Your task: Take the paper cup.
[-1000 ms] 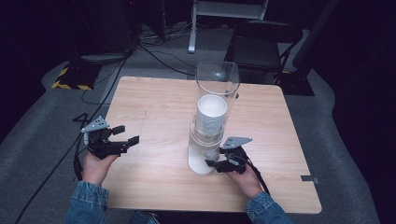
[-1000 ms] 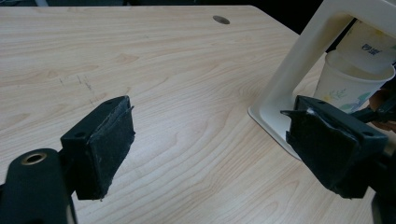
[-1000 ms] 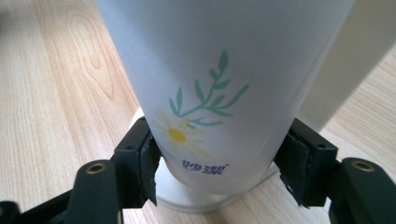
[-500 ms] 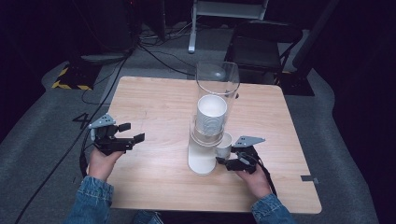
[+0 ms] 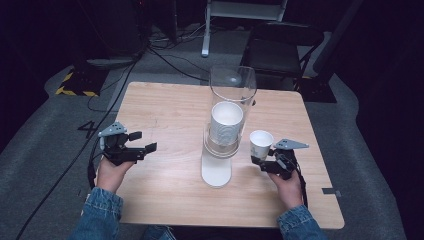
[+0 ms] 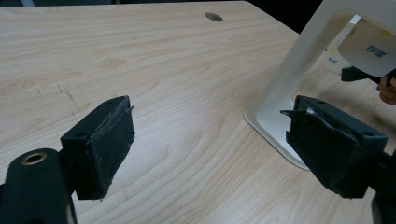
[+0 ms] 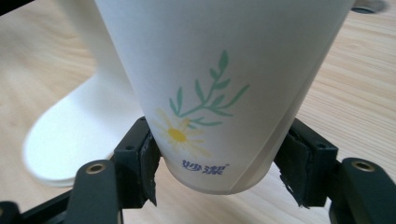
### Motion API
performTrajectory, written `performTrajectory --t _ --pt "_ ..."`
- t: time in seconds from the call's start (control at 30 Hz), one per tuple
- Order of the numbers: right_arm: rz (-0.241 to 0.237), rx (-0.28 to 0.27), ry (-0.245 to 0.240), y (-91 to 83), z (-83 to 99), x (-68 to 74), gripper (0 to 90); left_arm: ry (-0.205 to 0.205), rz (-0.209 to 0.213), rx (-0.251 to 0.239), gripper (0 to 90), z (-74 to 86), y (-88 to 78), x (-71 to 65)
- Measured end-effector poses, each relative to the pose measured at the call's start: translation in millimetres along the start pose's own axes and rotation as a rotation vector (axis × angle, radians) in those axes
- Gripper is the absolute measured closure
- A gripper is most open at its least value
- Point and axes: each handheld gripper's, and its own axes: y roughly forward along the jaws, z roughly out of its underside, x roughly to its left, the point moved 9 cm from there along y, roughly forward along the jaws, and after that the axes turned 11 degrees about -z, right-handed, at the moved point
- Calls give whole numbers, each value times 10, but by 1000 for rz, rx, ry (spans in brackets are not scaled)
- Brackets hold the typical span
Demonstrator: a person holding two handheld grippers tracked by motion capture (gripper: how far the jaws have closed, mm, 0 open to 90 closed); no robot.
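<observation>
Right gripper [image 5: 264, 161] around paper cup [image 5: 261, 142] (base hidden)

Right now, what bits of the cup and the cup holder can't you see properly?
- Paper cup, right gripper view: rim cut off by the top edge; the fingers cover its lower sides.
- Cup dispenser, high view: how many cups sit in the clear tube is too small to tell.
- Dispenser stand, left gripper view: top cut off; right finger hides part of its base.
</observation>
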Motion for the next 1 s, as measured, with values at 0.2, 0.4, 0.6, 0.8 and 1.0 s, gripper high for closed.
performTrajectory --t 0.2,0.4,0.6,0.8,1.0 --pt "72 3 56 -35 50 -240 359 5 -19 13 149 40 -31 20" --pt "124 18 68 -22 104 -403 359 0 -28 13 148 61 -56 38" --pt "160 14 99 1 141 -536 358 -4 -35 15 149 91 -92 58" --pt "175 15 126 32 164 -619 358 -8 -44 13 149 112 -123 84" --pt "182 14 160 62 173 -689 357 -9 -44 13 149 133 -151 97"
